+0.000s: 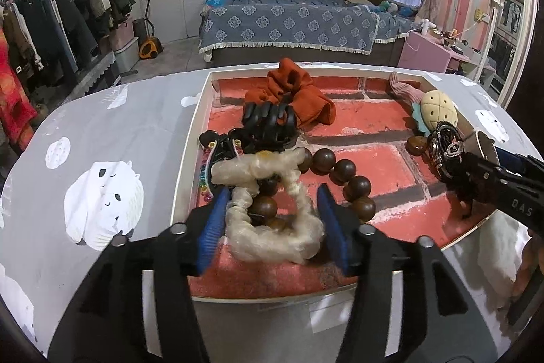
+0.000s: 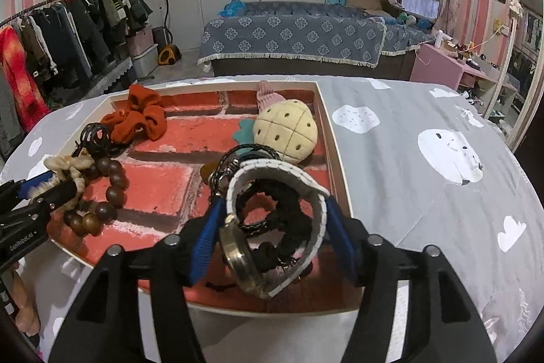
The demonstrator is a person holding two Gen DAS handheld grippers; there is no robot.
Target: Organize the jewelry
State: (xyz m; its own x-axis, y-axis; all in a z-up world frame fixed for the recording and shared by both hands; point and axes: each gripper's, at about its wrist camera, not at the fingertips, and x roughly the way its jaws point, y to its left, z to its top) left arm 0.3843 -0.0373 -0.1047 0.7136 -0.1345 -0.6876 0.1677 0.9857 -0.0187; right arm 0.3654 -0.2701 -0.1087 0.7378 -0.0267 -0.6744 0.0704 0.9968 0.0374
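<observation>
A shallow white tray (image 1: 190, 145) lined with red brick print lies on the table. My left gripper (image 1: 272, 220) stands open, its blue pads on either side of a cream scrunchie (image 1: 268, 237) that lies over a wooden bead bracelet (image 1: 353, 179). My right gripper (image 2: 275, 227) is open around a watch with a white strap (image 2: 282, 172), a black scrunchie (image 2: 289, 213) and a braided black bracelet (image 2: 248, 152), all resting at the tray's near right. The pads do not visibly press on them.
Further in the tray (image 2: 336, 165) lie a black claw clip (image 1: 268, 121), an orange scrunchie (image 1: 292, 91) and a pineapple plush (image 2: 289, 131). A grey cloth with white animal prints (image 2: 425, 159) covers the table. A bed and a clothes rack stand beyond.
</observation>
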